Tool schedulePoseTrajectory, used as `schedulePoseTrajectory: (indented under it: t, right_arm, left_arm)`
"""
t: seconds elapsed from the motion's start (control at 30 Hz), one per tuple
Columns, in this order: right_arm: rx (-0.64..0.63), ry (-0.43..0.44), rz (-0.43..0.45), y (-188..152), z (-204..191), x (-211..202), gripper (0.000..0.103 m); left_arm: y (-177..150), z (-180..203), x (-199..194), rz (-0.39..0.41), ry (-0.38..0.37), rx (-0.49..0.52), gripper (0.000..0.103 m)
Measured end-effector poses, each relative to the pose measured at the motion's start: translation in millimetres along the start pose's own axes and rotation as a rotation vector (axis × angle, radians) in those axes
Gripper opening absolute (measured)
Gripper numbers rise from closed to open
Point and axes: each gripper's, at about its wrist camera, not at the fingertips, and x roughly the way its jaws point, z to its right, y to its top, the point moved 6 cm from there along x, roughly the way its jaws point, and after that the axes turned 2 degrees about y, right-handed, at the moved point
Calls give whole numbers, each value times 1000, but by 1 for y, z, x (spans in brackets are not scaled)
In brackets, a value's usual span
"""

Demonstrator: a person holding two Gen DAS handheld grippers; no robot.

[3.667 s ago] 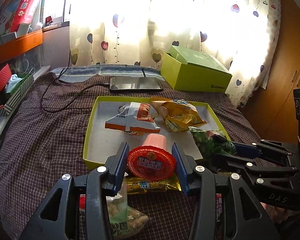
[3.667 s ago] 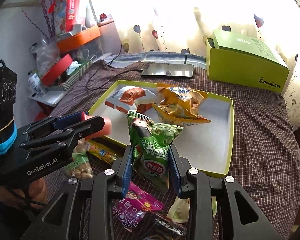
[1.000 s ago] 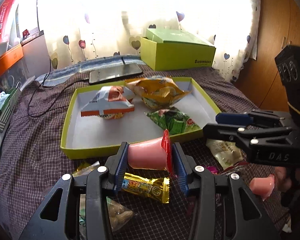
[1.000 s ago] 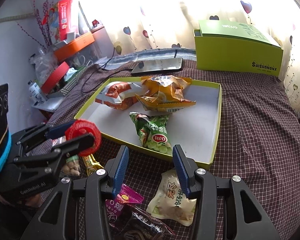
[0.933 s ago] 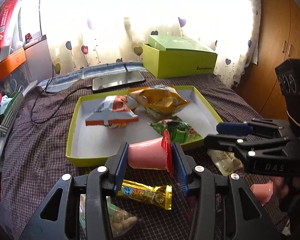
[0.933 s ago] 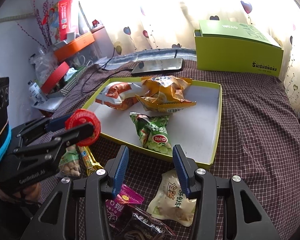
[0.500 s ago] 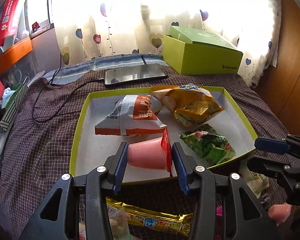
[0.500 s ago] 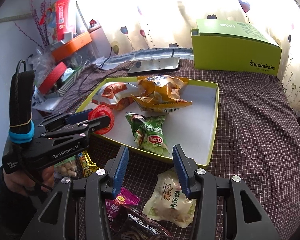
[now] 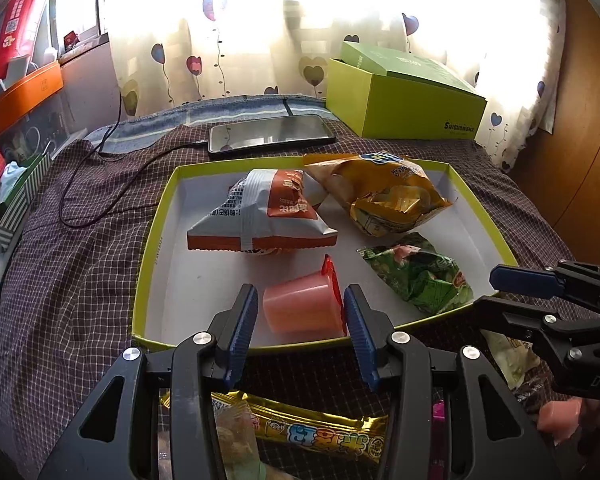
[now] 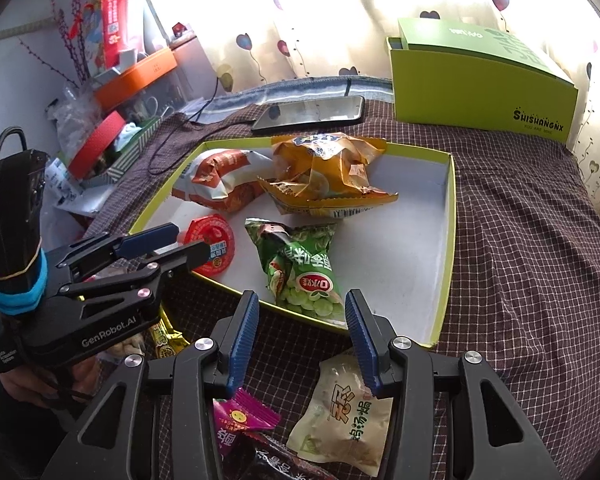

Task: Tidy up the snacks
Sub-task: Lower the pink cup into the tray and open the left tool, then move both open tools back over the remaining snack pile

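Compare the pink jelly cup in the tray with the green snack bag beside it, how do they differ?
The pink plastic jelly cup is rigid and lies on its side; the green crinkled snack bag is soft and lies flat. The cup sits between the fingers of the open left claw; the bag lies clear of both claws. Both rest inside the yellow-green rimmed tray.

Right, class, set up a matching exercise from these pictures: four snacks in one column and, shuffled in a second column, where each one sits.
Things:
1. pink jelly cup
2. green pea bag
3. gold candy bar
4. beige snack packet

Places:
A. on the checked cloth below the right hand-held gripper
B. in the tray, near its front middle
C. between the open fingers of the left hand-held gripper, lying on its side in the tray
D. on the cloth under the left hand-held gripper, outside the tray

Pairs: 1-C, 2-B, 3-D, 4-A
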Motion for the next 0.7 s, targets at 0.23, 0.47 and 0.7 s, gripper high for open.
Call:
schedulePoseTrajectory:
  t: [0.23,0.47,0.7]
  right_arm:
    - [-20,20,-29,8,-8,15,36]
    - [-58,-2,-14,10,-15,8,37]
    - [-100,-49,52,7,-26,-24,41]
  left_arm:
    - [-6,6,2,-27,-71,-16,46]
    - [-6,12,0,-22,-95,-7,46]
    - [-5,15,-22,33,-85,6,46]
